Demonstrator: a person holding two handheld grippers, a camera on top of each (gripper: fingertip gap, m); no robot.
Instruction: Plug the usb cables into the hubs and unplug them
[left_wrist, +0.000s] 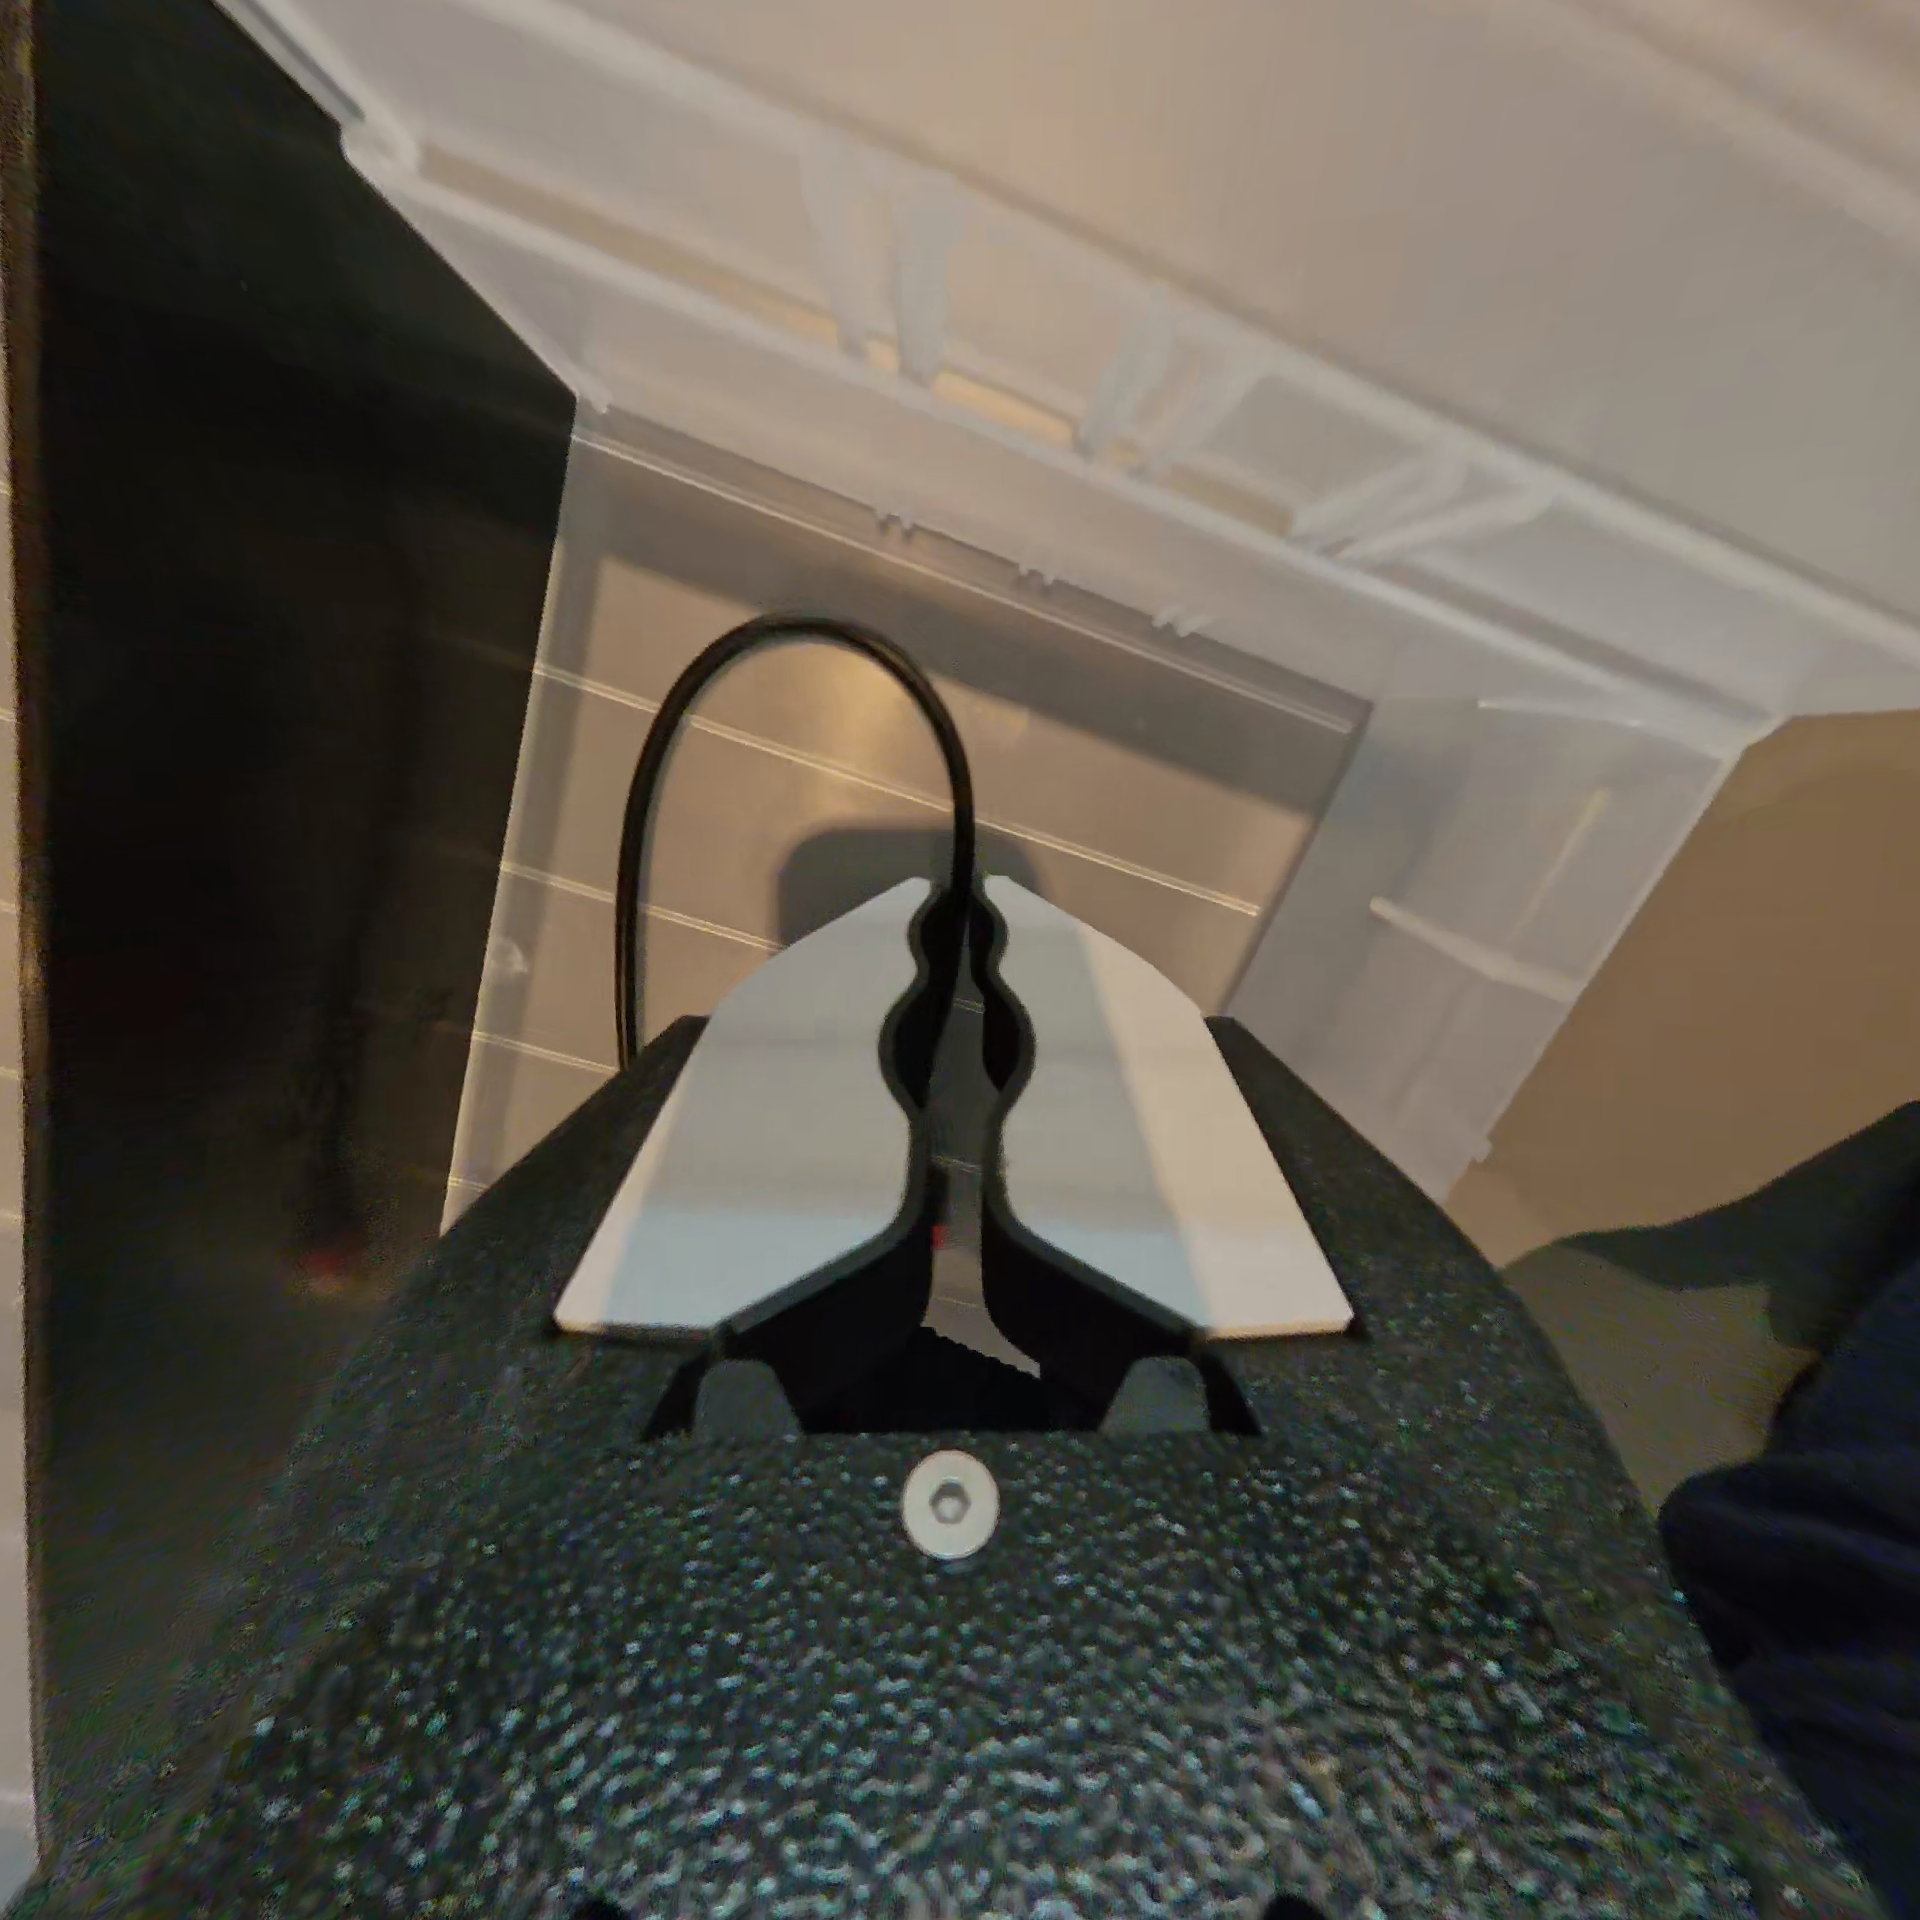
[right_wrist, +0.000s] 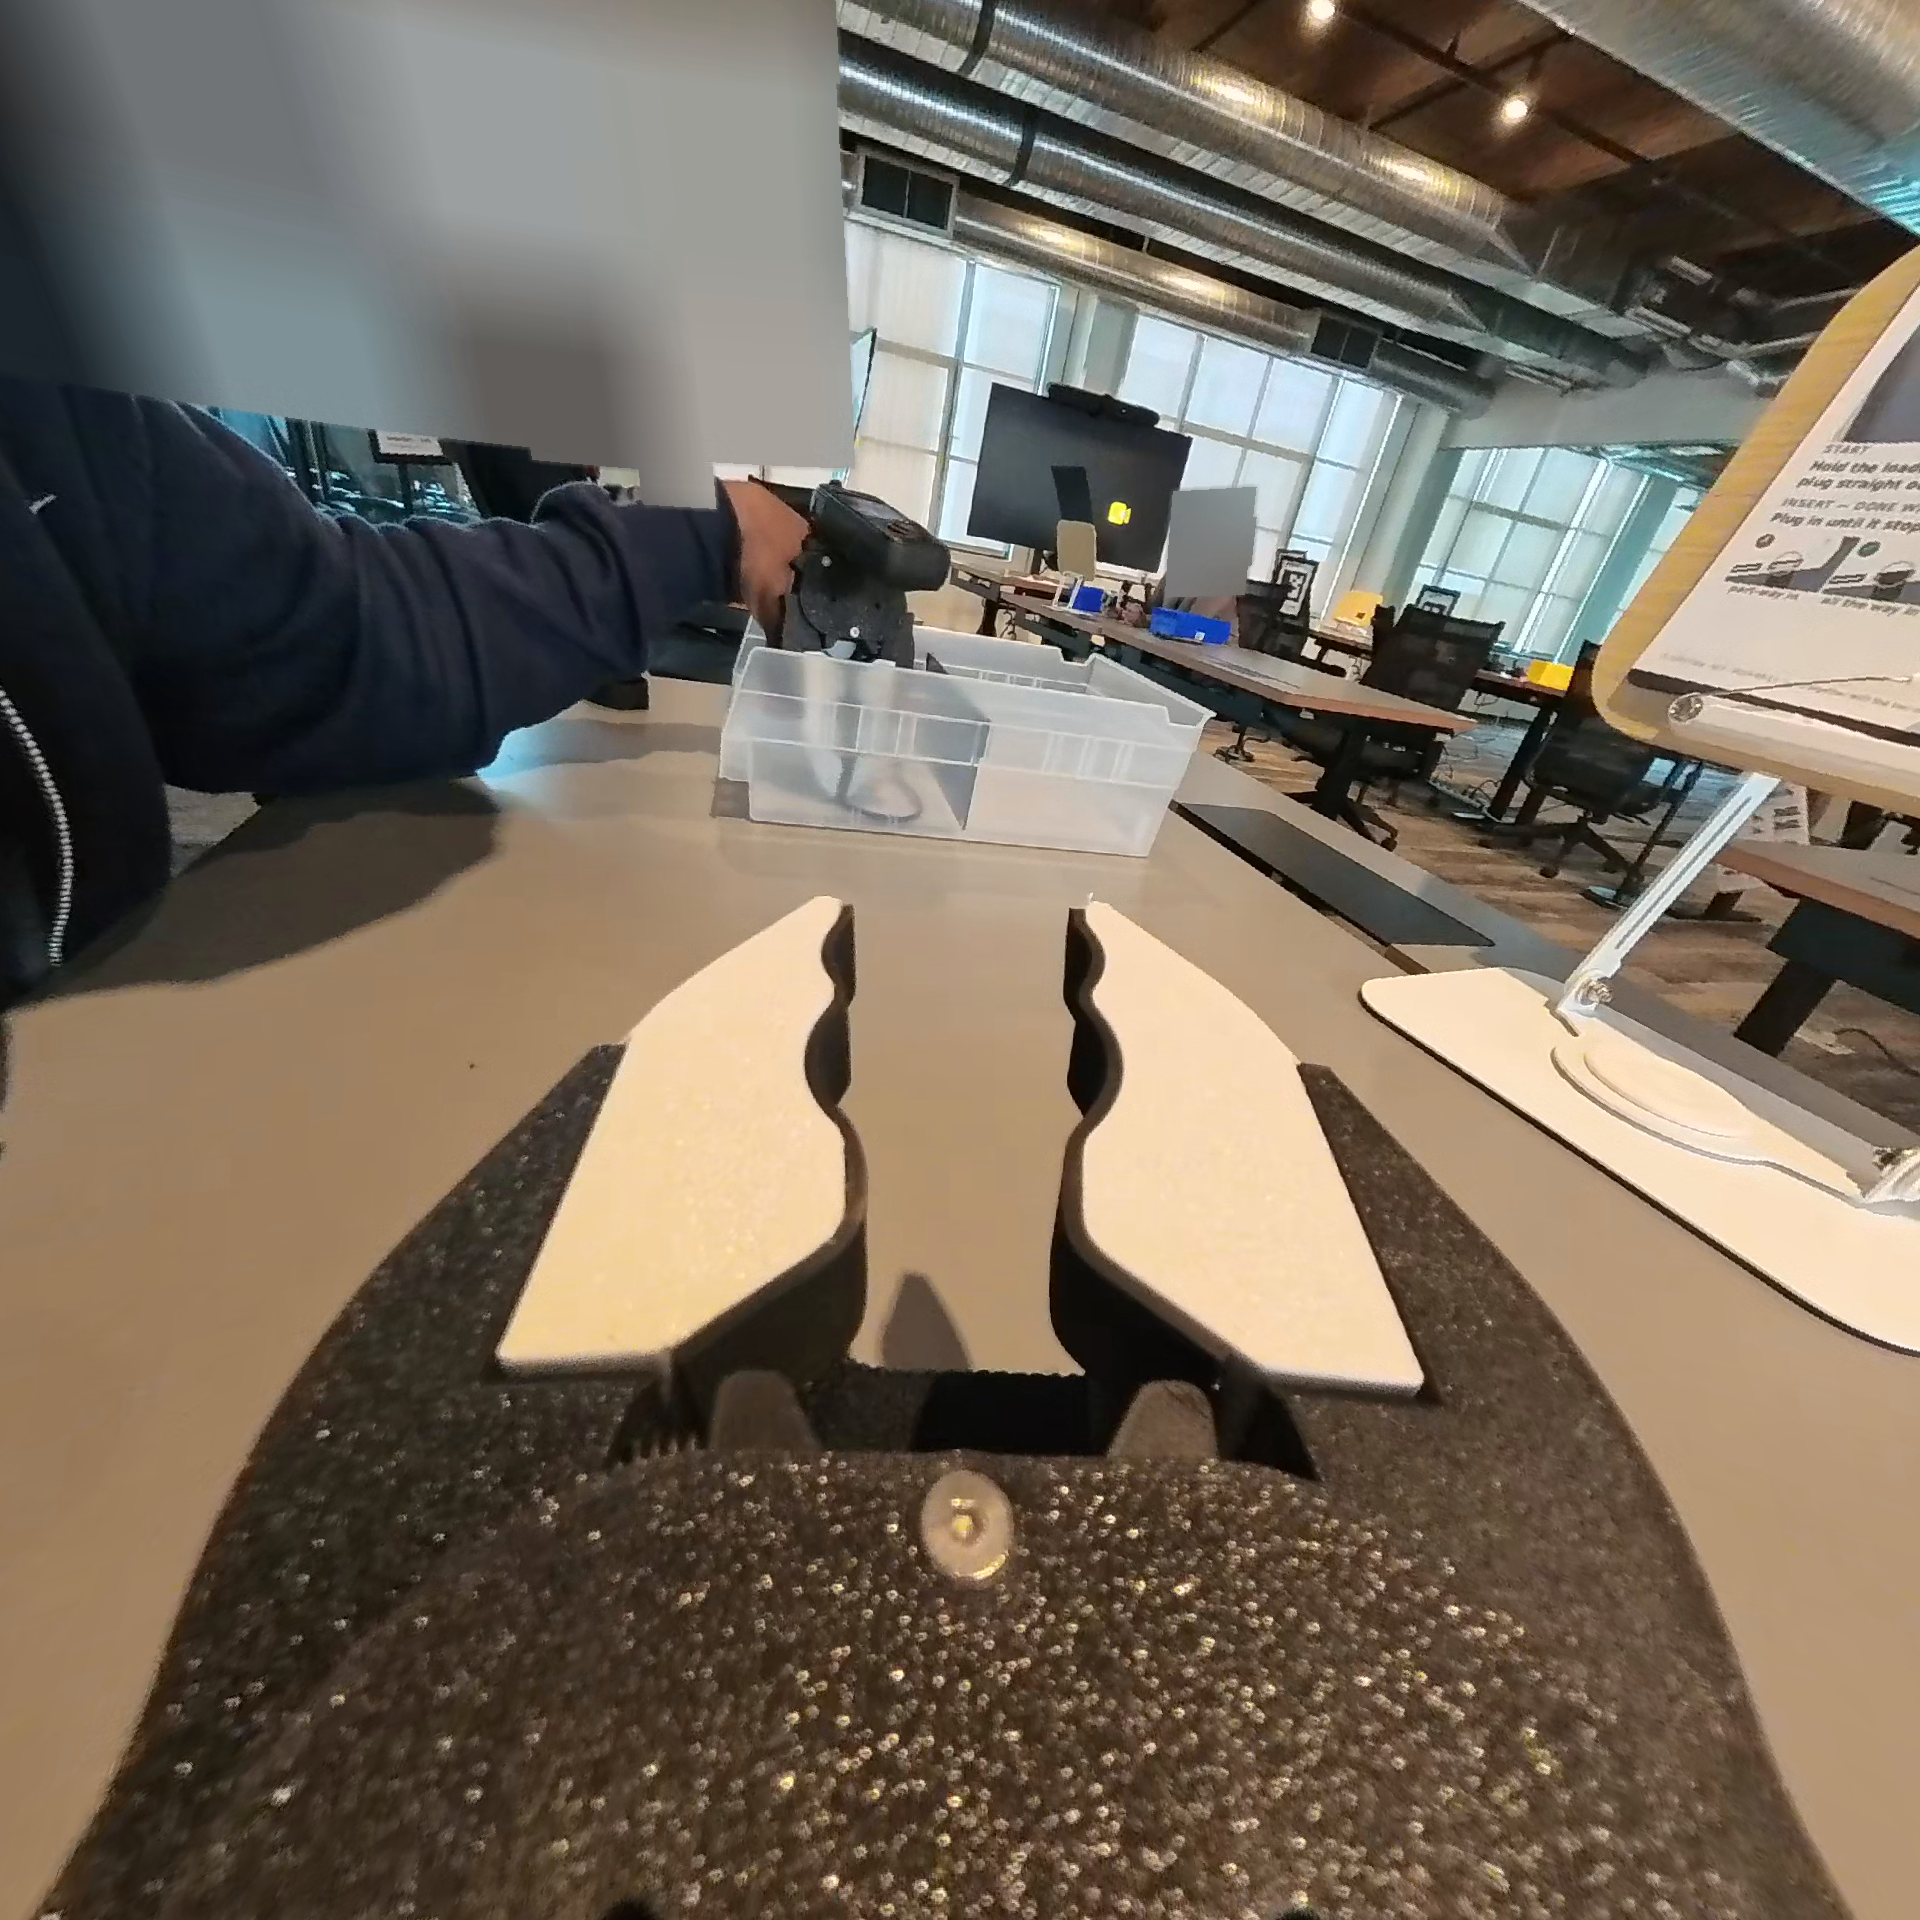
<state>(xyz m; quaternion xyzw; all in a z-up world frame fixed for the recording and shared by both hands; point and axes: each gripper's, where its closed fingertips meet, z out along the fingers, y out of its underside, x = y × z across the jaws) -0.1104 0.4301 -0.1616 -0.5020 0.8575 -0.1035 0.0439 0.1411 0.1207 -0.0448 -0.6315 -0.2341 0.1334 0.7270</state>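
In the left wrist view my left gripper is down inside a clear plastic bin. Its jaws are closed on a thin black usb cable, which rises from between the fingertips, arches over and drops to the left. The right wrist view shows that gripper from afar, held by a hand and dipped into the bin, with a dark cable loop showing through the wall. My right gripper hovers open and empty over the grey table, short of the bin. No hub is plainly visible.
A dark divider stands to the left inside the bin. A person's dark blue sleeve reaches across the table's left. An instruction sheet on a white stand with a flat base sits at the right.
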